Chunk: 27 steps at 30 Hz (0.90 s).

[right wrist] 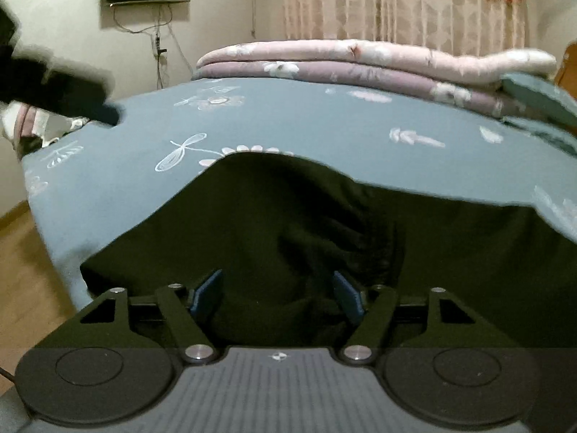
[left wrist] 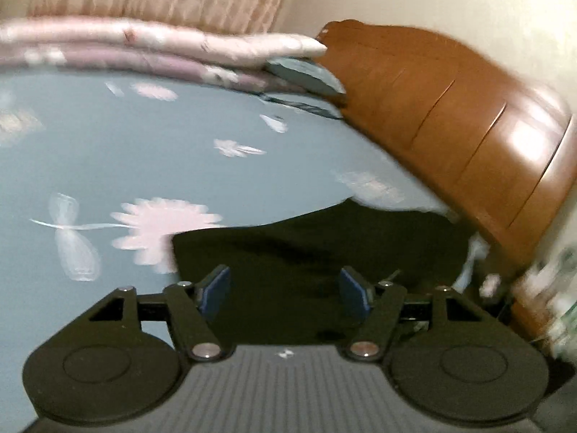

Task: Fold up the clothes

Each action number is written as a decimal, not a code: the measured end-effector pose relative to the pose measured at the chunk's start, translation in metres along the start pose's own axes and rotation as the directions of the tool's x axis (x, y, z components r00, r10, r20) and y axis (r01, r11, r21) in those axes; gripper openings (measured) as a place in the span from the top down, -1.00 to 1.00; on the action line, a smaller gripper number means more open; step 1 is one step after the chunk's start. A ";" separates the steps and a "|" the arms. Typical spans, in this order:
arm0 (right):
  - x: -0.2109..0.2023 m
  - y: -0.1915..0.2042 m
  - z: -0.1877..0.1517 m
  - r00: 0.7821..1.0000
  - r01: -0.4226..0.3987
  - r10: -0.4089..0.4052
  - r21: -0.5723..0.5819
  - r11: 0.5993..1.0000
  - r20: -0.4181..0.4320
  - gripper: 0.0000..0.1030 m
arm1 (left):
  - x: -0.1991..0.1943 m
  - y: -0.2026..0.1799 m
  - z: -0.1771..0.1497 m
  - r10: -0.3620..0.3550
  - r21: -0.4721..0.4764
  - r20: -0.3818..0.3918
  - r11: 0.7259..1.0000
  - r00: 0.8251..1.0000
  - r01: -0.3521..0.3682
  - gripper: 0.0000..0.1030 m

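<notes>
Black garment [right wrist: 288, 223]: 1, on bed [right wrist: 324, 122] | quilts [right wrist: 360, 61]: 2 stacked | left tool [left wrist: 285, 290]: spread | right tool [right wrist: 277, 294]: spread

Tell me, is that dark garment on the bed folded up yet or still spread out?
Spread out, not neatly folded. The dark garment lies loosely across the blue bedsheet, rumpled in the middle, with uneven edges. Whether any part is doubled over, I cannot tell.

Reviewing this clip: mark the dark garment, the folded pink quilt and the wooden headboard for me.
Dark garment [right wrist: 288, 223]: right wrist view, middle of the cloth spread on the bed.
Folded pink floral quilt [right wrist: 360, 54]: right wrist view, its top layer.
Brown wooden headboard [left wrist: 450, 108]: left wrist view, its front panel.
</notes>
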State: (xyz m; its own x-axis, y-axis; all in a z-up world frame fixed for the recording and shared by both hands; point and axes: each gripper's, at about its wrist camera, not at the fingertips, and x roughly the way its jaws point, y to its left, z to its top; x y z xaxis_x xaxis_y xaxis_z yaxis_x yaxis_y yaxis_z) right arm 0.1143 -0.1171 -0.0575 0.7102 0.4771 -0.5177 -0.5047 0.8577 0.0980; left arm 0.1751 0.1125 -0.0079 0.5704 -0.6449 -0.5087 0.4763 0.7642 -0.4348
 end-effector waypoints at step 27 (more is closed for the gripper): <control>-0.020 0.003 -0.026 0.980 -0.098 0.101 -0.026 0.995 0.169 -1.00 | 0.175 -0.010 0.037 -0.041 -0.132 -0.189 0.991 0.981 0.016 -0.32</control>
State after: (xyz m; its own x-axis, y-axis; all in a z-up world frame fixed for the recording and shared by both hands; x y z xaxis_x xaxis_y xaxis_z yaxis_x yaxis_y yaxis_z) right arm 0.0856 -0.1293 -0.0692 0.7282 0.5867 -0.3543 -0.5846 0.8015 0.1257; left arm 0.2946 -0.0076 -0.0649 0.4134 -0.6650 -0.6221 0.3926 0.7466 -0.5371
